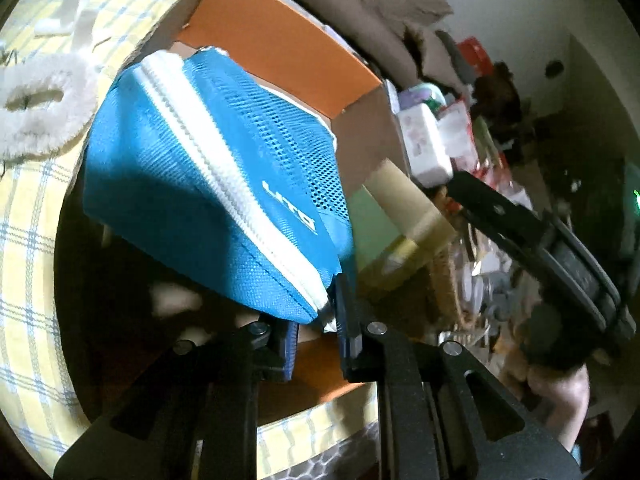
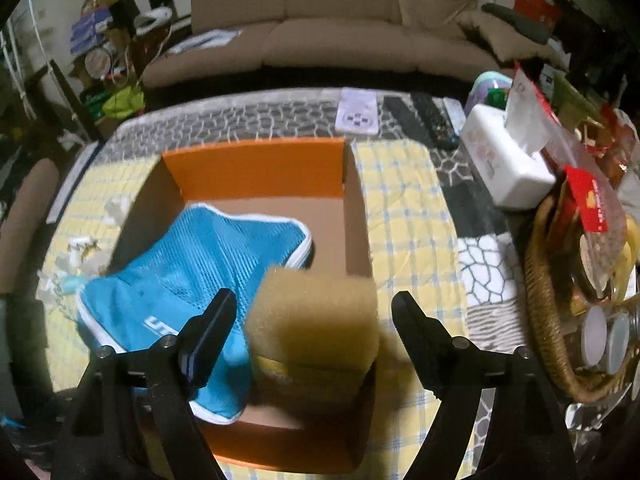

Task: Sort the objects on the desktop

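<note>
A blue mesh pouch (image 1: 208, 184) with a white zipper hangs over the orange cardboard box (image 1: 280, 44). My left gripper (image 1: 316, 320) is shut on the pouch's lower corner. In the right wrist view the pouch (image 2: 192, 264) lies partly inside the box (image 2: 256, 168), draped over its left wall. A yellow-brown sponge (image 2: 316, 320) is in the box's near right corner, between the fingers of my right gripper (image 2: 316, 316), which is open and not touching it. The sponge also shows in the left wrist view (image 1: 404, 216).
The box stands on a yellow checked cloth (image 2: 404, 216). A white tissue box (image 2: 504, 160), remotes (image 2: 432, 120) and a wicker basket (image 2: 552, 320) with jars stand at the right. White fluffy items (image 1: 40, 108) lie left of the box. A sofa (image 2: 336, 20) is behind.
</note>
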